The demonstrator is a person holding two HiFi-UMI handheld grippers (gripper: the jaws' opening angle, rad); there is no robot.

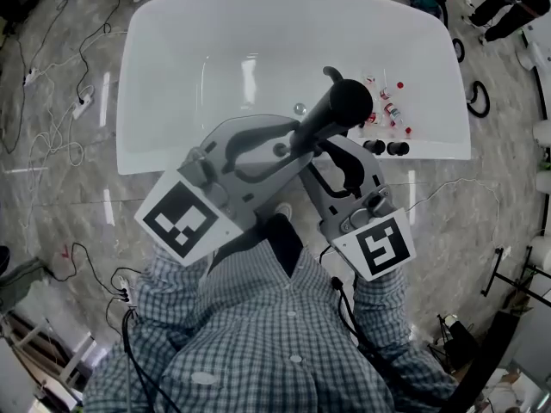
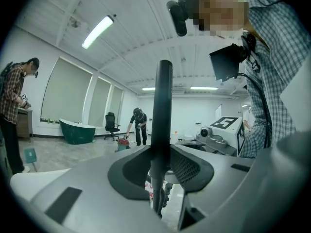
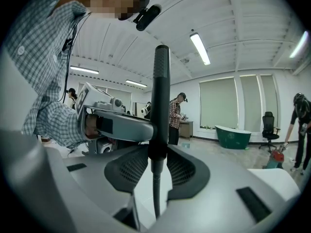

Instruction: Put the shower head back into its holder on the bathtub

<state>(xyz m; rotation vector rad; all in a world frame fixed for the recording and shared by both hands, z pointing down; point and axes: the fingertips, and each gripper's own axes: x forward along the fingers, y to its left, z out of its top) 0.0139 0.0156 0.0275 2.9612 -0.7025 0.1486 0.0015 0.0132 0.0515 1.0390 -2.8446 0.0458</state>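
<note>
Black and slim, the matte shower head (image 1: 340, 101) hangs in the air above the near rim of the glossy white oval bathtub (image 1: 439, 149), toward its right end, with its round head uppermost and tilted away from the person. It is not yet in any holder.

Both grippers have it. The left gripper (image 1: 297, 140) has its dark pads pressed onto the handle from one side. The right gripper (image 1: 325, 151) is clamped on the same handle from the other side, just beside the first. Each gripper view shows the handle upright between closed pads, with the thin hose (image 3: 155, 193) dropping away below.

Two small black round fittings (image 1: 385, 147) sit on the near rim close to the right corner. These are probably where the holder is, though its socket cannot be made out. A few small red-capped bottles (image 1: 387, 110) lie in the tub just beyond them.

The main risk is the shared grip. If the two hands drift apart or turn unevenly, the round handle could twist or slide through the pads. The hose may also pull the head sideways. A tilted approach could miss the socket, knock the rim, or drop the head among the bottles.
</note>
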